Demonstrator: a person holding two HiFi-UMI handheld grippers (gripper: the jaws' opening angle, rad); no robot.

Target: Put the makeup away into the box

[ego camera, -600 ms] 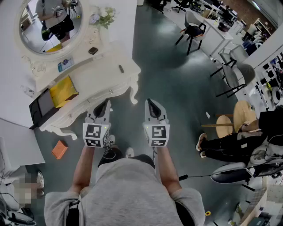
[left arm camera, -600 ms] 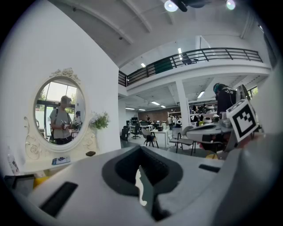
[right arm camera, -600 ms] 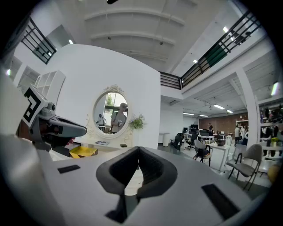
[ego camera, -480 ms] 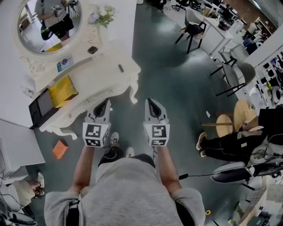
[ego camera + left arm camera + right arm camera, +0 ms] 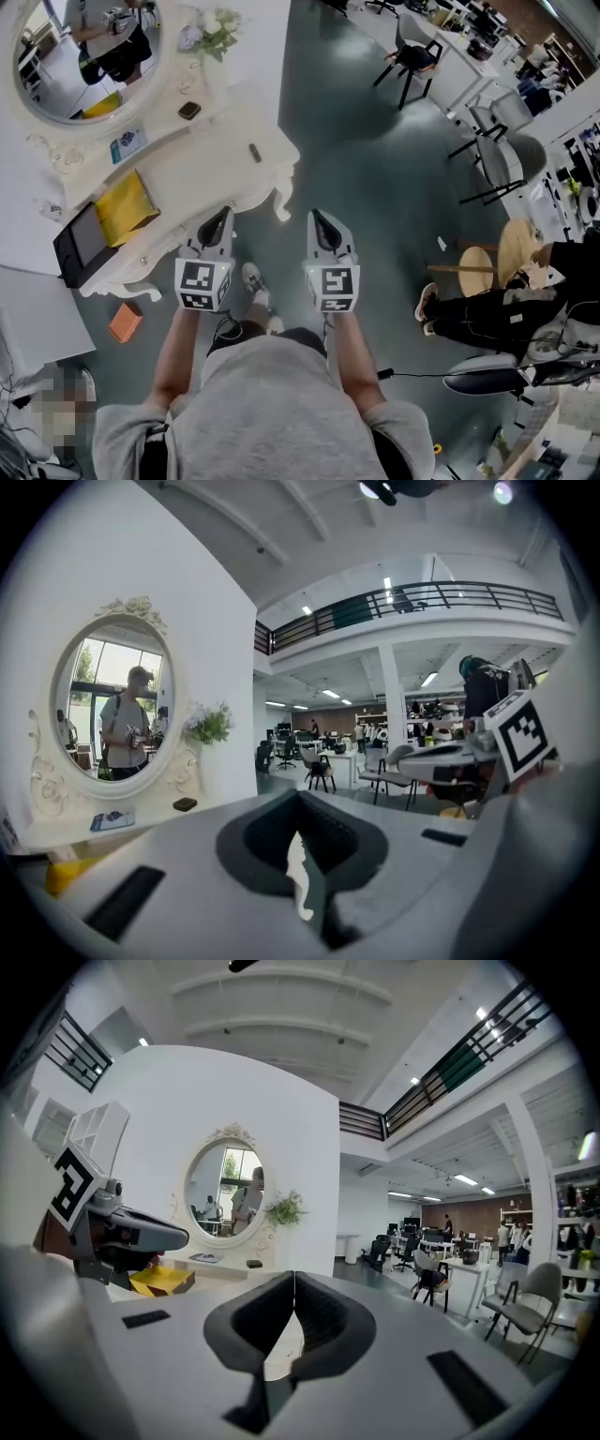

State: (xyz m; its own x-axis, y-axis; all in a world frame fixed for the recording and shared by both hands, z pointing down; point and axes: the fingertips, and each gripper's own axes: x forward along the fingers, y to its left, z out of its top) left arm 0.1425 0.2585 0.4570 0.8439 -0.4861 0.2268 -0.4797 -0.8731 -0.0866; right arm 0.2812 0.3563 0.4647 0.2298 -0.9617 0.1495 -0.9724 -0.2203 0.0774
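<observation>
- The white bench (image 5: 217, 161) stands ahead of me to the left, with its oval mirror (image 5: 82, 58) against the wall.
- The yellow box (image 5: 125, 204) sits toward the bench's left end.
- My left gripper (image 5: 215, 228) and right gripper (image 5: 322, 225) hang side by side near the bench's front edge. Both sets of jaws are closed on nothing.
- A small dark case (image 5: 189, 110) lies by the mirror's base and a dark stick (image 5: 254, 152) lies mid-bench. Both are well apart from the box.

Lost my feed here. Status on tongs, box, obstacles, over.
Left tongs and right tongs shut, empty. Yellow open box on white dressing table, untouched. Nothing seen blocking the approach.
</observation>
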